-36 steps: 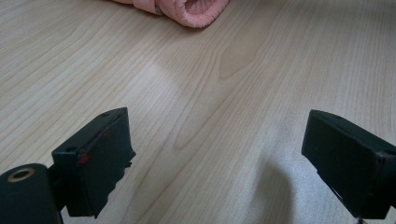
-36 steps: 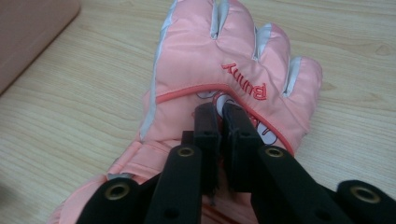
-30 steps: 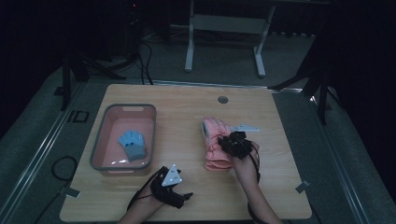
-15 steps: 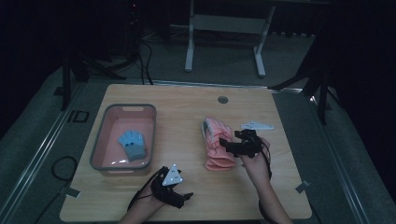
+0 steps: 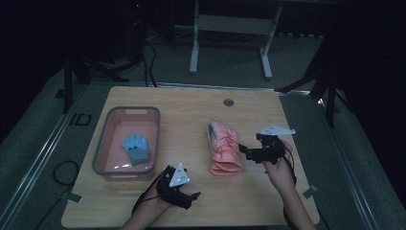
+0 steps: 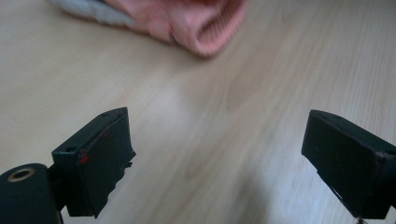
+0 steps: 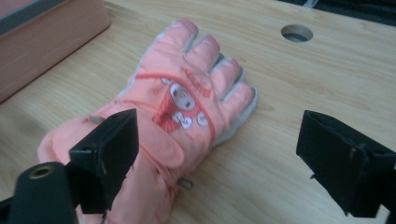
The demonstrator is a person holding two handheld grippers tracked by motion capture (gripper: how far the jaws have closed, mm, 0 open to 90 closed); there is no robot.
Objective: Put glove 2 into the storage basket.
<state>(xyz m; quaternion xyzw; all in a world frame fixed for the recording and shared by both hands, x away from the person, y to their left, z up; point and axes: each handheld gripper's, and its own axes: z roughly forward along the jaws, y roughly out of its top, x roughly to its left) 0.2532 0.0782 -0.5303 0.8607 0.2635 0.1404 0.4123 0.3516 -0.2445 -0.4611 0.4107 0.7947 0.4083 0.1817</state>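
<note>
A wooden desk point(image 5: 191, 211) stands on a dark floor. On its left part sits a pink tray point(image 5: 101, 148) with a grey rim, and a blue glove point(image 5: 136, 148) lies inside it. Near the middle of the desk lies a pink glove point(image 5: 224, 146), fingers pointing away from the person. The right hand-held gripper point(image 5: 243, 151) hovers just beside the pink glove's right edge, its jaws having just been opening with nothing between them. The left hand-held gripper point(image 5: 191, 199) rests low near the desk's front edge, below the tray's right corner, apart from both gloves. A round hole point(image 5: 228, 102) marks the far side.
</note>
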